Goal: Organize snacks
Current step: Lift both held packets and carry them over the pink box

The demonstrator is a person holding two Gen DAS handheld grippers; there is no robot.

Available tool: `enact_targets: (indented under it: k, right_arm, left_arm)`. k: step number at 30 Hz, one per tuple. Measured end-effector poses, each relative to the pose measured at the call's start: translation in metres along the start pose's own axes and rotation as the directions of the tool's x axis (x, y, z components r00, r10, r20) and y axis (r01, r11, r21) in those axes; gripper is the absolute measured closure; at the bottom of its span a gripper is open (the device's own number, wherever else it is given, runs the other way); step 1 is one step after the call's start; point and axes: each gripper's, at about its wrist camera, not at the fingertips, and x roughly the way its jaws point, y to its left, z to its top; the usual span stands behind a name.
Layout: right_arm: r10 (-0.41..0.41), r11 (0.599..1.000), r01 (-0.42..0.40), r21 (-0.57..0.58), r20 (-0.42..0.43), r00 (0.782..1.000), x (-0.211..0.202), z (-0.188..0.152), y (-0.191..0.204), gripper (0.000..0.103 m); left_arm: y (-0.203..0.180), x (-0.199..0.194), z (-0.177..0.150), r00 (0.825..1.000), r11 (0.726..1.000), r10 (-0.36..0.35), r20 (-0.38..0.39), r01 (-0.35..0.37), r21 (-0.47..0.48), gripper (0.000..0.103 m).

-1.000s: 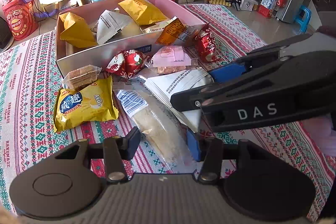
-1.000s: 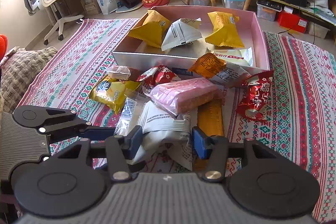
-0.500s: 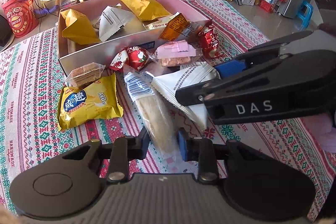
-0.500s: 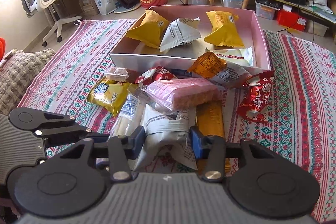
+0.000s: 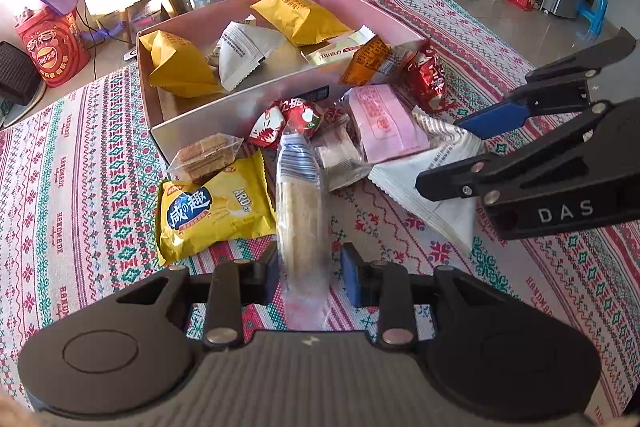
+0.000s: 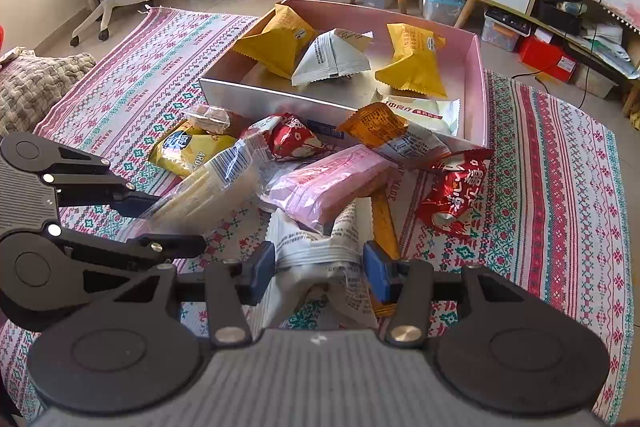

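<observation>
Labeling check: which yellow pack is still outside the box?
The blue-logo yellow pack on the cloth, left of the clear cracker sleeve; the other two lie inside the pink box.

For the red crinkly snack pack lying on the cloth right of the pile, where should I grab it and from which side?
Grip the red pack across its crimped upper end, coming from above on its open right side. It lies flat and apart on the tablecloth, while the pink wafer pack crowds its left.
</observation>
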Motion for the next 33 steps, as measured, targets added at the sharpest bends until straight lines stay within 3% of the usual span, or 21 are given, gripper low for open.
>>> enact_targets:
  k: [10, 13, 15, 20, 33]
  right_arm:
    - [-0.024, 0.999, 0.023, -0.036, -0.002, 1.000, 0.008, -0.005, 0.007, 0.043]
    - [-0.051, 0.997, 0.051, -0.064, 0.004, 0.999, 0.011, -0.008, 0.013, 0.043]
    - [-0.074, 0.994, 0.074, -0.079, 0.004, 0.997, 0.013, -0.010, 0.016, 0.045]
    - [-0.151, 0.975, 0.152, -0.161, 0.016, 0.988, 0.015, -0.013, 0.028, 0.058]
    - [-0.120, 0.984, 0.121, -0.134, 0.014, 0.993, -0.002, -0.009, 0.025, 0.060]
  left_arm:
    - [0.014, 0.012, 0.005, 0.999, 0.995, -0.015, 0.040, 0.019, -0.101, 0.062]
    - [0.011, 0.014, 0.003, 0.999, 0.995, -0.009, 0.033, 0.013, -0.100, 0.067]
    - [0.008, 0.014, 0.003, 0.999, 0.996, -0.007, 0.032, 0.010, -0.088, 0.076]
    - [0.001, 0.013, 0.005, 1.000, 0.998, 0.009, 0.015, -0.008, -0.064, 0.079]
    - [0.000, -0.006, 0.008, 1.000, 0.997, 0.025, -0.010, -0.025, -0.073, 0.080]
